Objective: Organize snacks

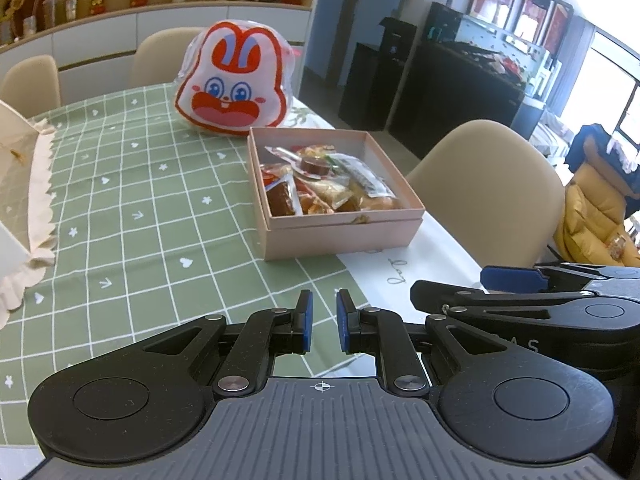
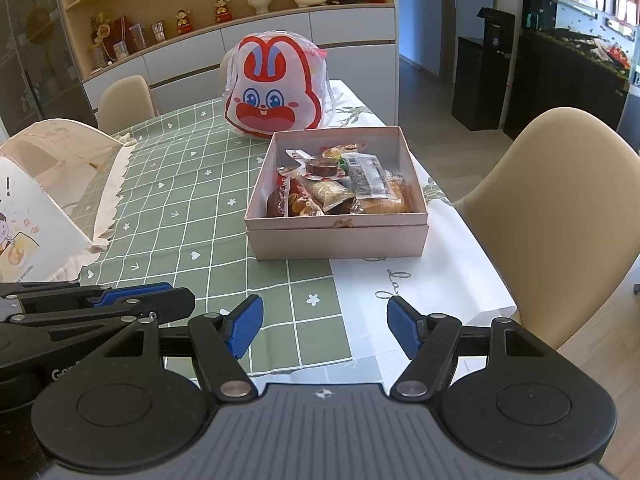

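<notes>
A pink square box (image 1: 340, 236) (image 2: 340, 240) stands on the table and holds several wrapped snacks (image 1: 320, 188) (image 2: 340, 188). A rabbit-face snack bag (image 1: 232, 84) (image 2: 276, 92) stands upright just behind it. My left gripper (image 1: 325, 322) is near the table's front edge, well short of the box, empty, with its pads a narrow gap apart. My right gripper (image 2: 324, 326) is open and empty, beside the left one and facing the box. Each gripper shows in the other's view: the right one (image 1: 520, 292) and the left one (image 2: 100, 304).
A green checked tablecloth (image 1: 140, 208) (image 2: 180, 200) covers the table. A mesh food cover with a frilled edge (image 1: 24, 200) (image 2: 60, 184) stands at the left. Beige chairs (image 1: 492, 188) (image 2: 560, 200) stand at the right and behind the table.
</notes>
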Demonstrator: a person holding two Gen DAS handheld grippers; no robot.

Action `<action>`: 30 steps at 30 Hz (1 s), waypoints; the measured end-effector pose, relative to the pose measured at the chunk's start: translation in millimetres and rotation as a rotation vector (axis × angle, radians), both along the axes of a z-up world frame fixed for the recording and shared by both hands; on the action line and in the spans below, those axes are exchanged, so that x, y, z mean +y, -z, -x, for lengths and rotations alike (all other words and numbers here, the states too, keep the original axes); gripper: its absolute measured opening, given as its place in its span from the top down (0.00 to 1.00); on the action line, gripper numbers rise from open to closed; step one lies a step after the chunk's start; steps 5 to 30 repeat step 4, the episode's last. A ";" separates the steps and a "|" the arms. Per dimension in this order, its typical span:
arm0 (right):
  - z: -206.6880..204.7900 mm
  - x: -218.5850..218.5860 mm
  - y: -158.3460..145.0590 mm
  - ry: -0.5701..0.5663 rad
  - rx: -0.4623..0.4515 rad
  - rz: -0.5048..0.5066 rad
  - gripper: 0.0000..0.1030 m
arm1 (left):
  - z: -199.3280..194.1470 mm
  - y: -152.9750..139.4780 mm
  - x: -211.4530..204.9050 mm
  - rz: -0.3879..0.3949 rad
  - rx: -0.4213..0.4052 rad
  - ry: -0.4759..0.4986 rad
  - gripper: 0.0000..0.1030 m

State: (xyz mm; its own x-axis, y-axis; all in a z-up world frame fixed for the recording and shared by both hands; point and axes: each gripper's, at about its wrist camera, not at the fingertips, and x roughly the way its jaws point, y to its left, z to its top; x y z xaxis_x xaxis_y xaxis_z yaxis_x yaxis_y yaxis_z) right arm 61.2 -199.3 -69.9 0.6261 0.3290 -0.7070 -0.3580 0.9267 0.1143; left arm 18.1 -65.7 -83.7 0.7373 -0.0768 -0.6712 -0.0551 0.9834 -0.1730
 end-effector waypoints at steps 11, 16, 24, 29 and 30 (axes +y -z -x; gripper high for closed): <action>-2.7 0.0 1.5 0.004 0.009 0.009 0.33 | -2.7 5.3 7.3 0.036 0.020 -0.026 0.84; -2.7 0.0 1.5 0.004 0.009 0.009 0.33 | -2.7 5.3 7.3 0.036 0.020 -0.026 0.84; -2.7 0.0 1.5 0.004 0.009 0.009 0.33 | -2.7 5.3 7.3 0.036 0.020 -0.026 0.84; -2.7 0.0 1.5 0.004 0.009 0.009 0.33 | -2.7 5.3 7.3 0.036 0.020 -0.026 0.84; -2.7 0.0 1.5 0.004 0.009 0.009 0.33 | -2.7 5.3 7.3 0.036 0.020 -0.026 0.84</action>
